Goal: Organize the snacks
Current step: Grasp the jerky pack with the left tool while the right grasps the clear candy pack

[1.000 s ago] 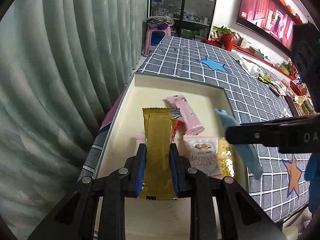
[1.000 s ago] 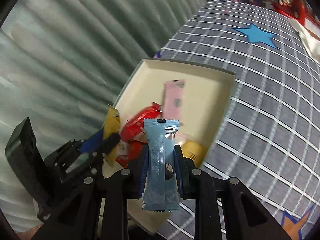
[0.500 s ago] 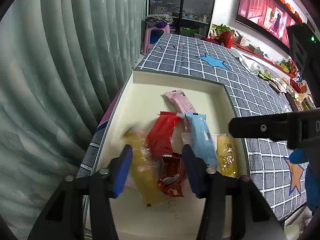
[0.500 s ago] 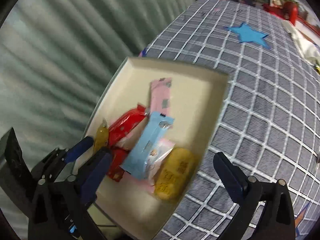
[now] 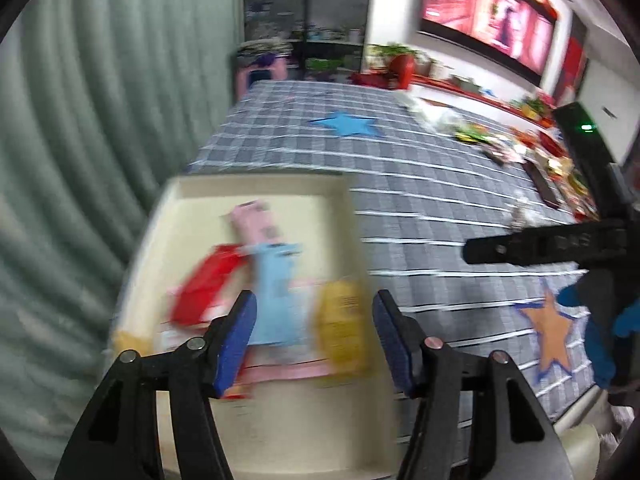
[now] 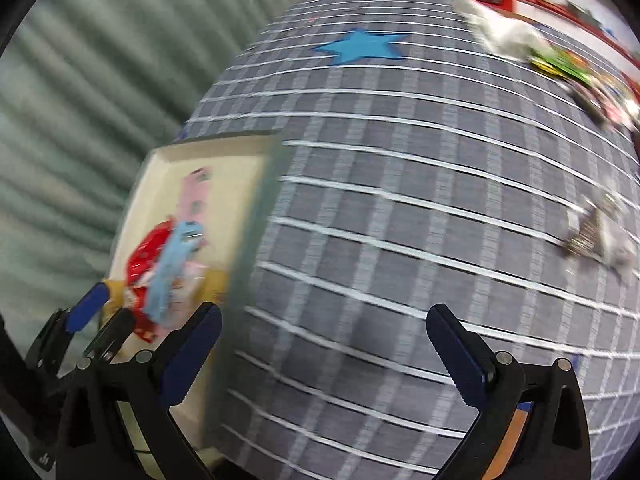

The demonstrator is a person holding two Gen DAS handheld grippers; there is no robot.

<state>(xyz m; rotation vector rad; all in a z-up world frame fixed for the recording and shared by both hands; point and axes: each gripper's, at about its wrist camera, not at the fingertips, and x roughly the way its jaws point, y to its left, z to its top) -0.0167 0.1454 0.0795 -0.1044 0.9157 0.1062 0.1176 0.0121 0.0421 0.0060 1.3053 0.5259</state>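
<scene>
Both the left hand-held gripper (image 5: 313,336) and the right hand-held gripper (image 6: 323,354) now gape empty; the gold and blue snacks (image 5: 276,294) dropped a moment ago lie in the tray (image 5: 256,186), and more wait across the bench (image 6: 400,200).

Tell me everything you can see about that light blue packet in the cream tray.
The light blue packet is a long, flat snack wrapper, apparently thin plastic film, with a crimped end. It lies flat in the cream tray on top of the pile, its far end over the pink packet, with the red packet on one side and the yellow packet on the other. No gripper touches it. Motion blur hides any print.
</scene>
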